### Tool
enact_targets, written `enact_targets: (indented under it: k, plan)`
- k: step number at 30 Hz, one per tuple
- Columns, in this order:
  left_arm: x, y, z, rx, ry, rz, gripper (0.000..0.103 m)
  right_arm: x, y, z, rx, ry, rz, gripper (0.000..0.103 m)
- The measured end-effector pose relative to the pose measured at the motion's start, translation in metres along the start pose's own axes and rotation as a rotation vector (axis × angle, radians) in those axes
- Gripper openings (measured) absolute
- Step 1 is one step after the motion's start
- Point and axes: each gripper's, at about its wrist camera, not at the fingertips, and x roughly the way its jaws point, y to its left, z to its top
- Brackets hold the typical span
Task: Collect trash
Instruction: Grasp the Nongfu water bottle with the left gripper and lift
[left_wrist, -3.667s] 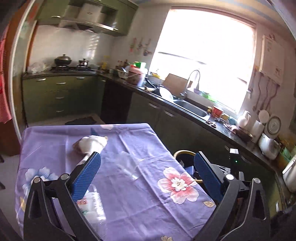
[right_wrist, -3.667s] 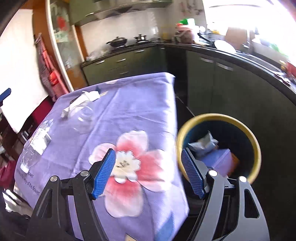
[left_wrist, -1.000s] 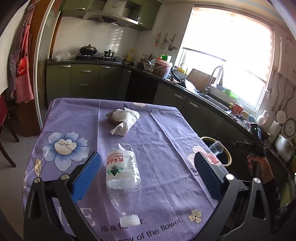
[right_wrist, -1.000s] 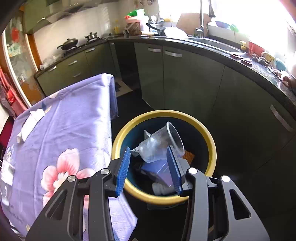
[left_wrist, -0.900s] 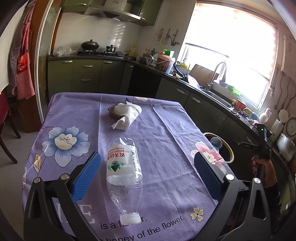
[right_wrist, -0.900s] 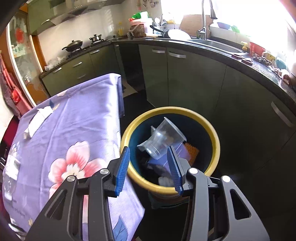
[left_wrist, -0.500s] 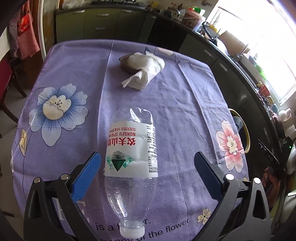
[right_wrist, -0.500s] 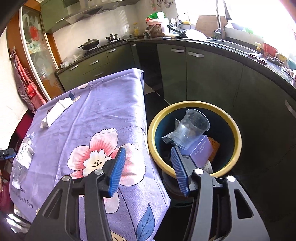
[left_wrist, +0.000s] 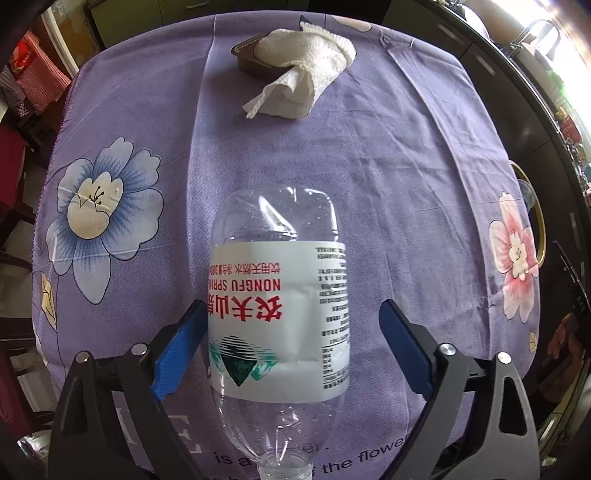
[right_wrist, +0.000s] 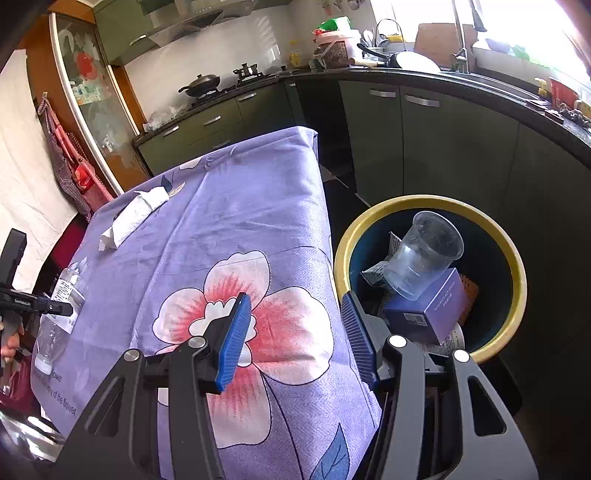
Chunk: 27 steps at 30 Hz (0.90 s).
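A crushed clear water bottle (left_wrist: 279, 314) with a white label lies on the purple flowered tablecloth (left_wrist: 388, 166), cap toward me. My left gripper (left_wrist: 291, 343) is open and straddles the bottle, its left pad close to the label. The bottle also shows at the left of the right wrist view (right_wrist: 61, 306). My right gripper (right_wrist: 295, 332) is open and empty over the table's edge. Beside it stands the yellow-rimmed trash bin (right_wrist: 509, 258) holding a clear plastic cup (right_wrist: 424, 254) and a purple box (right_wrist: 432, 306).
A crumpled white paper towel (left_wrist: 306, 70) lies over a small dark tray (left_wrist: 247, 62) at the table's far end. Dark green kitchen cabinets (right_wrist: 424, 140) and a counter run behind the bin. A chair (left_wrist: 11, 155) stands left of the table.
My right gripper let go of the plastic cup into the bin, opened and drew back over the table's edge. My left gripper came down around the bottle.
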Motion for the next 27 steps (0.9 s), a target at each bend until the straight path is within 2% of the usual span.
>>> enact_targets:
  k: [2, 3, 5, 6, 7, 14, 27]
  plan:
    - [0.005, 0.003, 0.001, -0.004, 0.026, 0.014, 0.085, 0.001, -0.001, -0.001, 0.004, 0.000, 0.004, 0.051]
    - [0.008, 0.004, 0.001, -0.003, 0.039, 0.016, 0.077, 0.002, -0.002, -0.001, 0.008, -0.001, 0.006, 0.051]
    - [0.010, 0.006, 0.001, -0.001, 0.045, 0.021, 0.071, 0.003, -0.004, -0.002, 0.013, 0.000, 0.007, 0.051]
    - [0.010, 0.006, 0.001, 0.004, 0.043, 0.030, 0.063, 0.004, -0.004, -0.002, 0.016, 0.000, 0.008, 0.051]
    - [0.009, 0.006, 0.001, 0.009, 0.040, 0.032, 0.062, 0.004, -0.006, -0.002, 0.017, 0.001, 0.009, 0.051]
    - [-0.004, 0.005, -0.004, 0.031, 0.020, -0.001, 0.061, 0.004, -0.008, -0.002, 0.021, -0.003, 0.010, 0.051]
    - [-0.069, -0.026, -0.014, 0.128, -0.116, -0.035, 0.061, -0.004, -0.012, -0.004, 0.034, -0.018, 0.003, 0.051]
